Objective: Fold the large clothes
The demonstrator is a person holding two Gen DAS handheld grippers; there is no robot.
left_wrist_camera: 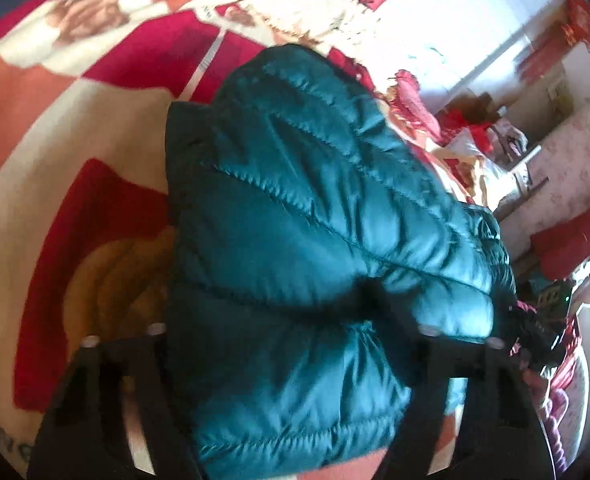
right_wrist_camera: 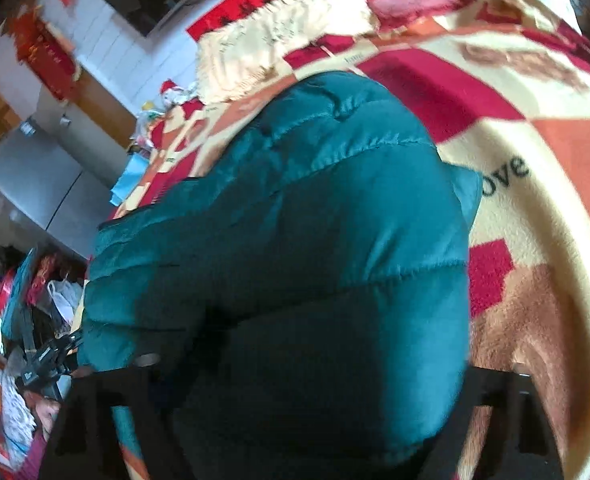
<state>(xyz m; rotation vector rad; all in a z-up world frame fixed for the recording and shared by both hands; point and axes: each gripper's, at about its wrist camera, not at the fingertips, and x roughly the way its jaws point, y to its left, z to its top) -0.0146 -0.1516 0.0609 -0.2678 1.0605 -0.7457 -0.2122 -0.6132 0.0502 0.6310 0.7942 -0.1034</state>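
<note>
A teal quilted puffer jacket [left_wrist_camera: 315,220] fills the middle of the left wrist view and lies folded in a thick bundle on a red, cream and orange blanket [left_wrist_camera: 75,128]. My left gripper [left_wrist_camera: 291,332] has the jacket bulging between its black fingers [left_wrist_camera: 107,392], which stand wide apart. The same jacket [right_wrist_camera: 295,240] fills the right wrist view. My right gripper [right_wrist_camera: 307,364] also has jacket fabric between its widely spread fingers [right_wrist_camera: 107,408]. The fingertips' contact with the fabric is hidden by the puffy cloth. The other gripper [right_wrist_camera: 51,356] shows at the lower left of the right wrist view.
The blanket [right_wrist_camera: 535,140] covers a bed. A cream fringed cloth [left_wrist_camera: 307,4] and a red pillow [right_wrist_camera: 407,0] lie at its far end. White wall tiles with red decorations [left_wrist_camera: 551,52], a grey cabinet [right_wrist_camera: 43,184] and floor clutter [right_wrist_camera: 11,320] stand beside the bed.
</note>
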